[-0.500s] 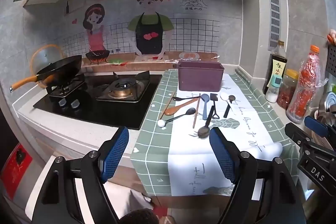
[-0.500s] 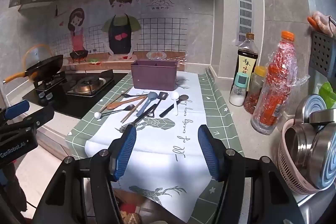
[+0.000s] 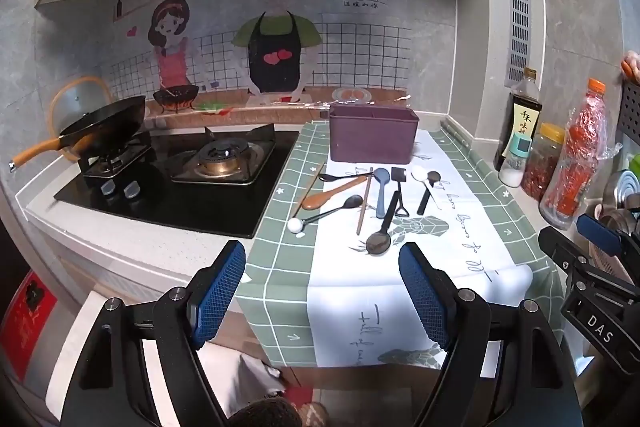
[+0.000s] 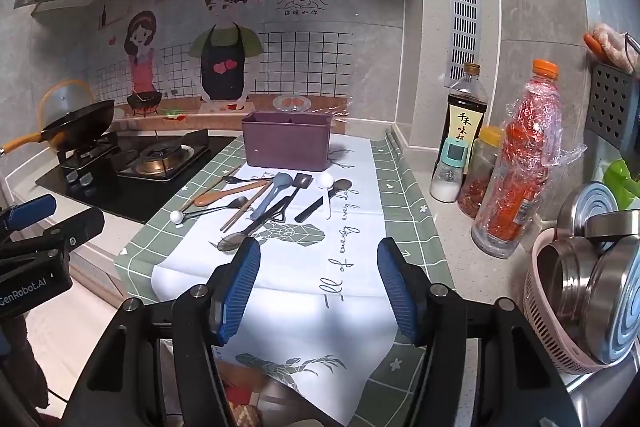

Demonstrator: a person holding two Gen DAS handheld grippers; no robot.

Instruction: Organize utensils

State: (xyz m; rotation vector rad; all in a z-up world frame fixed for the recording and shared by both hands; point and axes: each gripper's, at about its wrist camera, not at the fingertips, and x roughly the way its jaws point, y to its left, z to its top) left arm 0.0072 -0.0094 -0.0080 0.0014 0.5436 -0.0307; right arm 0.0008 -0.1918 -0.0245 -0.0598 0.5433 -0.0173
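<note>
Your left hand-held gripper (image 3: 322, 293) hangs in front of the counter (image 3: 132, 239) edge with its blue pads wide apart and nothing between them. Your right hand-held gripper (image 4: 318, 291) is also released, its pads spread over the white part of the cloth (image 4: 348, 267), and it holds nothing.

The utensils (image 3: 372, 199) lie loose on the cloth, in a group just in front of the purple box (image 3: 372, 141), which stands upright at the back of the counter near the wall. You can see a wooden spoon (image 3: 334, 191), a pair of chopsticks (image 3: 364, 203), a blue spoon (image 3: 381, 193), a small black spatula (image 3: 400, 193), a white spoon (image 3: 422, 179), and a dark metal spoon (image 3: 380, 237) nearest to you. Several handles cross each other, so it is hard to tell which piece lies on top. The inside of the box is hidden by its front wall; only a divider at the rim shows.

To the left stands the stove (image 3: 180, 183) with a pan (image 3: 104, 125) on it. To the right, the pink basket (image 4: 560, 327) with steel bowls is cut off by the picture edge. In the right view, the tip of your right pad covers part of the dark metal spoon.
</note>
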